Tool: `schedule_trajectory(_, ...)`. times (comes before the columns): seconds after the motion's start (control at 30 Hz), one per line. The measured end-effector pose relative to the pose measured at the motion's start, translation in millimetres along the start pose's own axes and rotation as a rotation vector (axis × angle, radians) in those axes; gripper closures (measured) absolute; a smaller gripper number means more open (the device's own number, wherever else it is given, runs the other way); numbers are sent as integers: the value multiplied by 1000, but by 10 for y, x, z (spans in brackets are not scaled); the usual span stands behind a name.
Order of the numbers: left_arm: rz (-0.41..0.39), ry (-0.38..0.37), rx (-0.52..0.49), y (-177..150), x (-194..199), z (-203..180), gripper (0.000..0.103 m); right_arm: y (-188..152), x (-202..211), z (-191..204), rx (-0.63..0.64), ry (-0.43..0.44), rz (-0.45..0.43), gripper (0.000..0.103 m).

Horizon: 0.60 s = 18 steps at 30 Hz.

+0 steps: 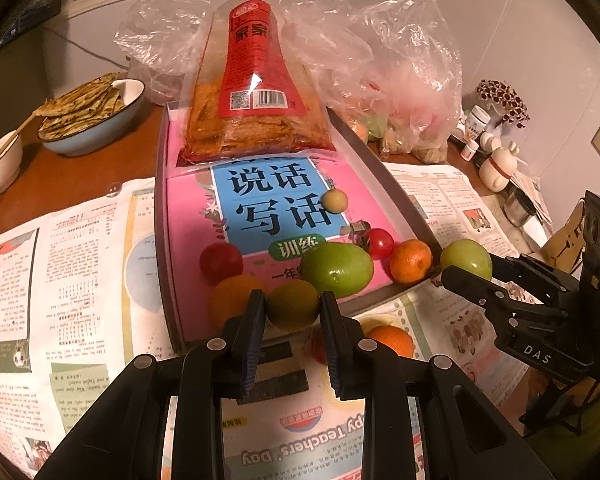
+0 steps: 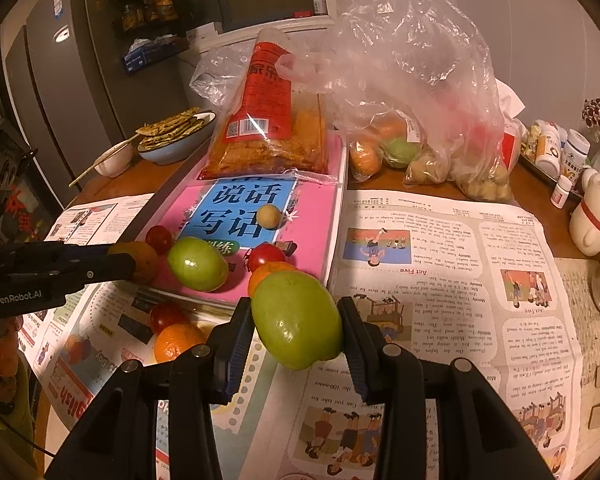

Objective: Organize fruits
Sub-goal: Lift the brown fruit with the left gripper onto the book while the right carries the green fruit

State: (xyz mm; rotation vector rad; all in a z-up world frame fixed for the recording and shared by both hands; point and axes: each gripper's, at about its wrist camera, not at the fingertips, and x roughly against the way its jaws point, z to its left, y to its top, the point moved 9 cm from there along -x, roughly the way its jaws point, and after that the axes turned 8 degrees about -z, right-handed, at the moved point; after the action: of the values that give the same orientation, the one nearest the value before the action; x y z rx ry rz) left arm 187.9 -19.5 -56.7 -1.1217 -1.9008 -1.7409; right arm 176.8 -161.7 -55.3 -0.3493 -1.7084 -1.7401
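My left gripper (image 1: 294, 310) is shut on a small olive-yellow fruit (image 1: 293, 304), held just above the near edge of a grey tray (image 1: 162, 216) lined with a pink book. On the book lie a big green fruit (image 1: 336, 268), two red tomatoes (image 1: 221, 260), two oranges (image 1: 410, 261) and a small pale round fruit (image 1: 334, 200). My right gripper (image 2: 296, 308) is shut on a large green fruit (image 2: 296, 318), lifted over the newspaper beside the tray's near right corner. An orange (image 2: 176, 340) and a red tomato (image 2: 166, 316) rest on the newspaper in front of the tray.
A red snack bag (image 1: 256, 92) covers the tray's far half. Clear plastic bags with more fruit (image 2: 412, 148) sit behind on the right. A blue bowl of flatbread (image 1: 92, 120) and a white cup with chopsticks (image 1: 0, 160) stand far left; bottles and a white figurine (image 2: 592, 216) far right.
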Motion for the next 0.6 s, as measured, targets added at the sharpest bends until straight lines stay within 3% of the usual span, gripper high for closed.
schedule_trajectory(0.6,5,8,-8,295,-186,16,75,269,-152,-27,13,2,-1,60)
